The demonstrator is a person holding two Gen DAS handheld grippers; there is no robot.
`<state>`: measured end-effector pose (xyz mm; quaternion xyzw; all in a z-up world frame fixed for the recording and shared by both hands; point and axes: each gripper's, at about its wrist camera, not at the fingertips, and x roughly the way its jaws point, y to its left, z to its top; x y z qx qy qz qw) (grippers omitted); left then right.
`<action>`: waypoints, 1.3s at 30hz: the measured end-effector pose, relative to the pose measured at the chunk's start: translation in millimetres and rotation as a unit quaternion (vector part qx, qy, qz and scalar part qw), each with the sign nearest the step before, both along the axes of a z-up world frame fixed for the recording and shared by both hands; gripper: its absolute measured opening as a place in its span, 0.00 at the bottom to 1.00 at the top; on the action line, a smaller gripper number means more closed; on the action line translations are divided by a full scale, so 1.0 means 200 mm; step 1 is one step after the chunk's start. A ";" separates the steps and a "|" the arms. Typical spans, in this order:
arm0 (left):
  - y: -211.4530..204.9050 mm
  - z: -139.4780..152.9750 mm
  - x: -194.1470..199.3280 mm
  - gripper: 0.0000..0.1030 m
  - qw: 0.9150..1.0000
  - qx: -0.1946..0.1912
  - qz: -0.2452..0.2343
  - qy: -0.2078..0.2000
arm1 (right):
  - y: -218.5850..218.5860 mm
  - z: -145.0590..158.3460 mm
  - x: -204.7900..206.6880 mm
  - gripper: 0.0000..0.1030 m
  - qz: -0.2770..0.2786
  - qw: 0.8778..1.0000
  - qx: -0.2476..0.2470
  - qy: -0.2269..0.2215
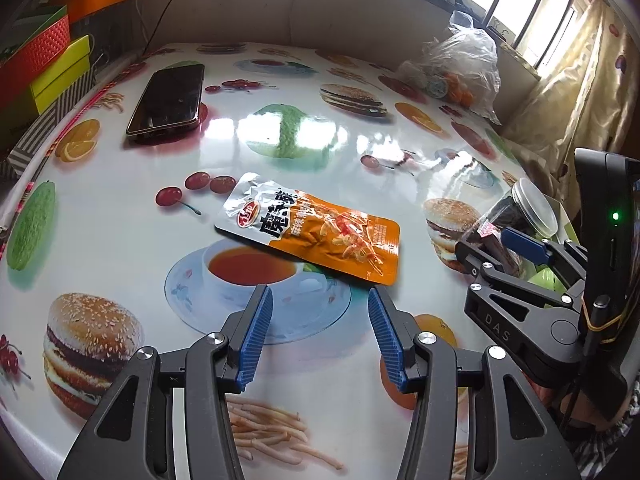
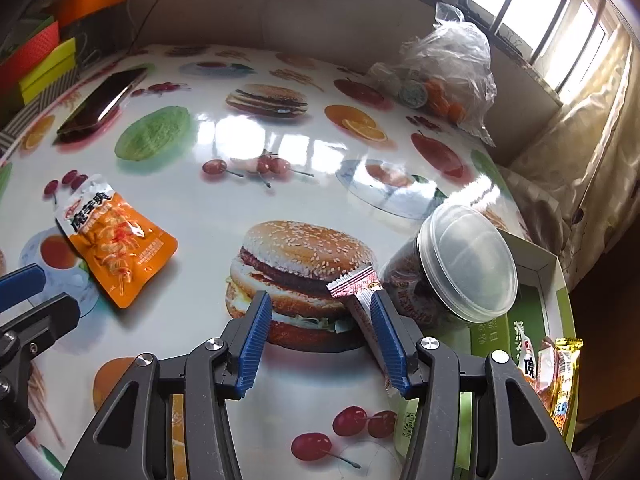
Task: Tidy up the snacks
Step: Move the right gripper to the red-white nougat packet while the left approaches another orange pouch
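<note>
Now the left gripper (image 1: pixel 320 336) hovers low at the bottom centre of its view, blue pads spread wide and holding nothing, lined up on the orange-and-silver foil snack pouch (image 1: pixel 310 228) lying flat mid-frame on the glossy food-print tablecloth (image 1: pixel 120 240). Its long axis runs from upper left, the silver end, down to lower right, the orange end, so it sits slantwise across the gap rather than square to it. That wide spread looks chosen to straddle the pouch.

Over on the right wrist view, the right gripper (image 2: pixel 318 336) is also spread wide, yet a slim red-and-silver wrapped snack stick (image 2: pixel 362 300) lies along the inner face of its right-hand pad, crimped end pointing up-frame. Whether the stick clings to the pad or rests on the cloth is hard to tell. Beside it, right of centre, stands a clear plastic jar with a clear lid (image 2: pixel 460 268), and behind that the green cardboard box (image 2: pixel 548 280) at the frame's right already holds packets, likely the collecting spot.
</note>
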<state>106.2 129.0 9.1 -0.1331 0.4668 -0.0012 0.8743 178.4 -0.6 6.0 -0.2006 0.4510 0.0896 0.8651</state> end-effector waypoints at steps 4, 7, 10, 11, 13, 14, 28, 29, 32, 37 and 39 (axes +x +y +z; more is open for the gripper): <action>0.01 -0.01 0.01 0.50 1.000 -0.001 0.002 0.003 | 0.03 -0.01 0.02 0.50 0.000 1.000 -0.015 -0.008; 0.02 -0.01 0.01 0.50 1.000 0.000 0.002 0.004 | 0.02 -0.01 0.03 0.50 -0.008 1.000 -0.009 -0.007; 0.02 -0.02 0.02 0.50 1.000 0.000 0.003 0.005 | 0.02 0.00 0.01 0.50 0.011 0.999 0.032 0.013; 0.02 -0.02 0.02 0.50 1.000 0.000 0.004 0.005 | 0.03 0.01 0.00 0.50 0.019 0.998 0.054 0.024; 0.03 -0.02 0.03 0.50 1.000 0.000 0.004 0.005 | 0.03 0.02 -0.03 0.50 0.025 0.997 0.070 0.020; 0.03 -0.02 0.03 0.50 1.000 0.000 0.004 0.005 | 0.03 0.04 -0.04 0.50 0.023 0.997 0.068 0.007; 0.11 -0.02 0.06 0.50 0.999 -0.015 0.031 0.001 | -0.06 0.05 0.00 0.50 -0.031 0.995 0.092 0.019; 0.12 -0.02 0.06 0.50 0.999 -0.017 0.033 0.002 | -0.05 0.03 0.01 0.50 -0.034 0.995 0.089 0.028; 0.15 -0.02 0.05 0.50 0.999 -0.022 0.038 0.002 | -0.04 -0.02 0.04 0.50 -0.034 0.992 0.110 0.052; 0.18 -0.03 0.06 0.50 0.999 -0.023 0.042 0.002 | -0.04 -0.01 0.02 0.50 -0.015 0.982 0.174 0.067; 0.19 -0.03 0.06 0.50 0.999 -0.025 0.043 0.001 | -0.03 0.00 0.01 0.50 -0.001 0.979 0.190 0.075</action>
